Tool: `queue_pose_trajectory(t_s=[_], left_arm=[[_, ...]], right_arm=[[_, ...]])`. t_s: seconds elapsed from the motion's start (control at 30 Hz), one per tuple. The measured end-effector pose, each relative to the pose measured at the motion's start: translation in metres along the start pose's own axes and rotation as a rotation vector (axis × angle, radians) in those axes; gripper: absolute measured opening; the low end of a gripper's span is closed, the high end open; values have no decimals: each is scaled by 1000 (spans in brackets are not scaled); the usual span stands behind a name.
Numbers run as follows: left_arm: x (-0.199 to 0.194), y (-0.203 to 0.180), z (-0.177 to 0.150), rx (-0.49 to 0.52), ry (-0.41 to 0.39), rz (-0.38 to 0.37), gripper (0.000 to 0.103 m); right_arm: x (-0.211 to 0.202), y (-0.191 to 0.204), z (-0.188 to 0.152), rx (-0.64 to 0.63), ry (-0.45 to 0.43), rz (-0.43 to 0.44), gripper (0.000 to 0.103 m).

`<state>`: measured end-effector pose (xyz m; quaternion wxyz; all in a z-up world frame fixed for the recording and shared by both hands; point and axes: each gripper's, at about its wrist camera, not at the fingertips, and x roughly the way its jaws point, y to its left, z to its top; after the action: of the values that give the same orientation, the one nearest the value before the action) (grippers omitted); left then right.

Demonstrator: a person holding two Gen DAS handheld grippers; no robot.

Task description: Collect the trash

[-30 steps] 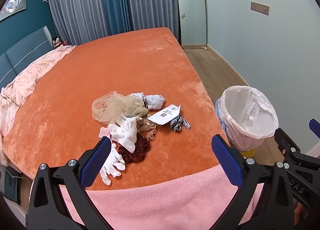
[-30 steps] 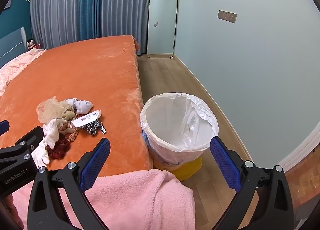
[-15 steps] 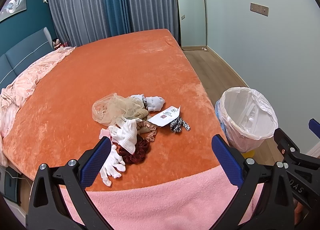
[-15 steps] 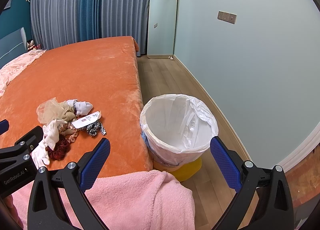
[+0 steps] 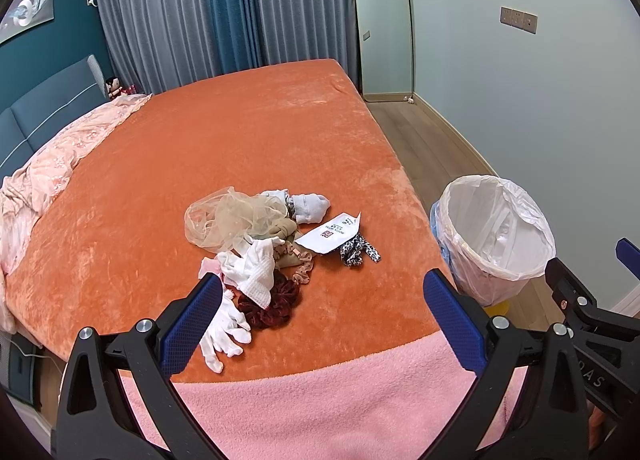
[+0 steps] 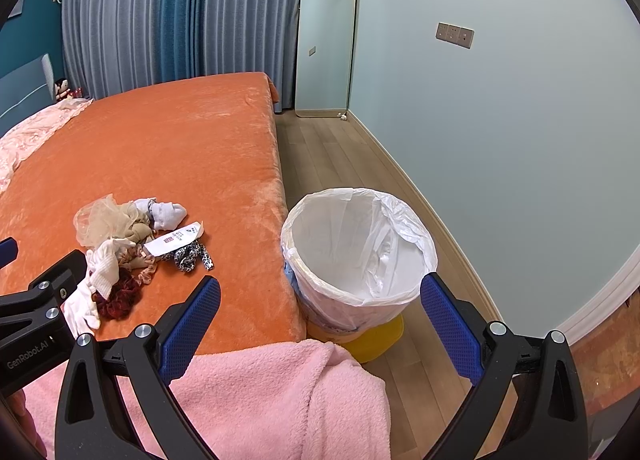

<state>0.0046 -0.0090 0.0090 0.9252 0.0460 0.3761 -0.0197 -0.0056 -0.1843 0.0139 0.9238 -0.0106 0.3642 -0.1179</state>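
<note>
- Bedroom setting: an orange bedspread (image 5: 240,148) is the work surface, with a pink blanket (image 5: 320,400) over its near edge.
- Landmark: a lined waste bin (image 6: 356,248) stands on the floor just beside the bed's corner, presumably for short transfers. Only its white liner is visible inside.
- Trash location: a white paper wrapper (image 5: 331,235) lies on the bedspread near the bin, touching a pile of soft items (image 5: 256,244): gloves, socks, scrunchies, mesh.
- Left gripper (image 5: 320,320): jaws wide, holding nothing, aimed at the pile.
- Right gripper (image 6: 320,324): jaws wide, holding nothing, facing the bin.
</note>
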Motion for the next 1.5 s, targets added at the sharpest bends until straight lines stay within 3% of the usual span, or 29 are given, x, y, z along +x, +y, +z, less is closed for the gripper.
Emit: queue_pose_trajectory(t_s=[1.5], left_arm=[[2,9,0,-26,2,-5,96]], right_arm=[[-2,4,3,-5,-5,-3,96]])
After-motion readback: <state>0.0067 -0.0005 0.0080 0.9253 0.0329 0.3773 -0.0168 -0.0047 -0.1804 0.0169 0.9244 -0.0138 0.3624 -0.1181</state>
